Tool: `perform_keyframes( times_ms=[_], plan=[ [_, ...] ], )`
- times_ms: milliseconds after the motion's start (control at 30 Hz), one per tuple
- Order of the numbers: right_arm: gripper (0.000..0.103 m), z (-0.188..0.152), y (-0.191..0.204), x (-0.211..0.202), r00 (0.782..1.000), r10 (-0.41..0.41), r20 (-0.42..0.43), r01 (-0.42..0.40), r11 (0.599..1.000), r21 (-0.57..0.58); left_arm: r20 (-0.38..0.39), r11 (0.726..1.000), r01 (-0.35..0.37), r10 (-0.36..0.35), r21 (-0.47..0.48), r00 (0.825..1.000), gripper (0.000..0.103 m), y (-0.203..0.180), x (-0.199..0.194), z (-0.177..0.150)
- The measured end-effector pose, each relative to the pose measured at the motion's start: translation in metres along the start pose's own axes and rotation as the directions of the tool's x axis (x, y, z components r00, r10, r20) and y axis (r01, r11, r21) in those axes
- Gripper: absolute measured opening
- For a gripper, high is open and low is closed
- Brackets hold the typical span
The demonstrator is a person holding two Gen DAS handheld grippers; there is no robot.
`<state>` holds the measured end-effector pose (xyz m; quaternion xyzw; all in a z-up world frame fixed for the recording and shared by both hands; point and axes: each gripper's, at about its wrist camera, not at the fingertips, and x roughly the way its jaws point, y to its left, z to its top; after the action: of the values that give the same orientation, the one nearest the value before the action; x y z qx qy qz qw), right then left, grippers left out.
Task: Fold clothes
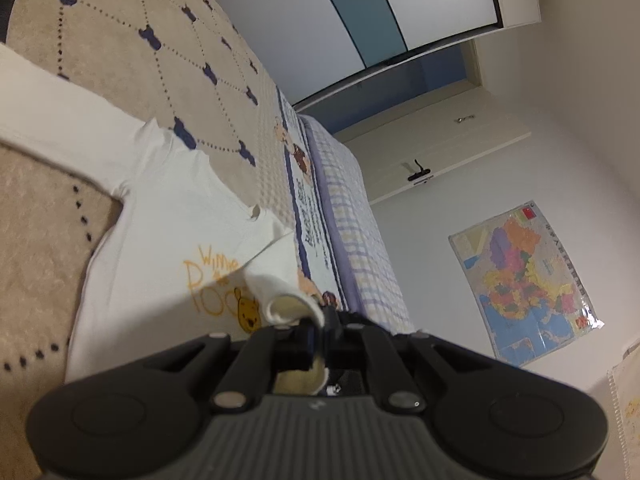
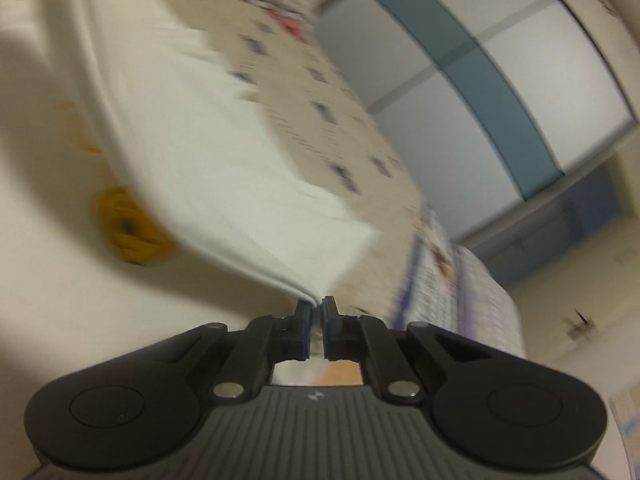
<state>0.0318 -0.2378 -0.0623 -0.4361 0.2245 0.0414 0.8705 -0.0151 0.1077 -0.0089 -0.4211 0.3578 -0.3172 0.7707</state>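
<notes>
Item: white shirt (image 1: pixel 168 216), long-sleeved, orange cartoon-bear print on the chest. Location: spread on the bed (image 1: pixel 132 52), over a beige quilted cover with dark blue bear motifs; fills the left and lower centre of my left wrist view, one sleeve running off to the upper left

Left tool (image 1: pixel 318 332): closed on a rolled fabric edge of the shirt, lower centre of frame; cloth bunches between and behind the pads

Right tool (image 2: pixel 316 306): closed on a doubled fabric edge, lower centre of my right wrist view; the layers fan away toward the upper left. View is motion-blurred; the orange print shows at left

Handling, as I judge it: light, soft, limp knit; no stiffness, so any unsupported span will sag and drape. Not fragile. Not slippery against the pads, though thin layers can slide over one another and the fold can creep

Where to hold: at hems, cuffs and seams, where the cloth is doubled and thicker; take both layers together, near corners, one tool at each end of the edge to be carried, keeping it taut between them

Surroundings: wardrobe (image 1: pixel 360 12) with pale and teal panels, upper centre; wall map (image 1: pixel 528 280), right
</notes>
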Motion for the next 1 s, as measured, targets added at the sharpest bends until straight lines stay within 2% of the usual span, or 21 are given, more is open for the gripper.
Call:
perform_keyframes(
  times_ms=[167, 300, 400, 533, 633, 700, 767, 867, 1000],
  plan=[
    [0.004, -0.017, -0.022, 0.011, 0.998, -0.012, -0.064, 0.015, 0.999, 0.047, -0.089, 0.994, -0.083, 0.089, 0.064, 0.992, 0.004, 0.005, 0.016, -0.037],
    [0.000, -0.028, -0.023, 0.025, 0.992, -0.016, -0.127, 0.021, 0.999, 0.035, -0.184, 0.984, -0.148, 0.164, 0.098, 0.969, 0.004, 0.018, 0.030, -0.065],
    [0.000, -0.031, -0.031, 0.031, 0.987, 0.007, -0.163, 0.006, 0.997, 0.080, -0.232, 0.980, -0.178, 0.195, 0.089, 0.953, 0.004, 0.030, 0.033, -0.077],
    [0.000, -0.028, -0.040, 0.031, 0.983, 0.010, -0.182, 0.010, 0.994, 0.108, -0.246, 0.974, -0.199, 0.221, 0.109, 0.944, 0.005, 0.033, 0.031, -0.082],
    [0.001, -0.029, -0.050, 0.023, 0.985, 0.048, -0.167, -0.016, 0.982, 0.190, -0.251, 0.970, -0.212, 0.236, 0.120, 0.939, 0.006, 0.035, 0.028, -0.081],
    [0.002, -0.027, -0.054, 0.021, 0.985, 0.065, -0.157, -0.026, 0.972, 0.235, -0.264, 0.967, -0.225, 0.250, 0.121, 0.931, 0.013, 0.035, 0.028, -0.078],
    [0.002, -0.024, -0.059, 0.019, 0.985, 0.091, -0.146, -0.045, 0.956, 0.292, -0.263, 0.958, -0.248, 0.279, 0.146, 0.923, 0.026, 0.031, 0.026, -0.076],
    [0.004, -0.022, -0.058, 0.009, 0.980, 0.157, -0.124, -0.099, 0.918, 0.384, -0.233, 0.945, -0.266, 0.306, 0.189, 0.923, 0.035, 0.024, 0.023, -0.073],
    [0.006, -0.015, -0.052, -0.004, 0.975, 0.200, -0.094, -0.140, 0.890, 0.433, -0.183, 0.925, -0.296, 0.342, 0.238, 0.922, 0.040, 0.014, 0.018, -0.066]
  ],
)
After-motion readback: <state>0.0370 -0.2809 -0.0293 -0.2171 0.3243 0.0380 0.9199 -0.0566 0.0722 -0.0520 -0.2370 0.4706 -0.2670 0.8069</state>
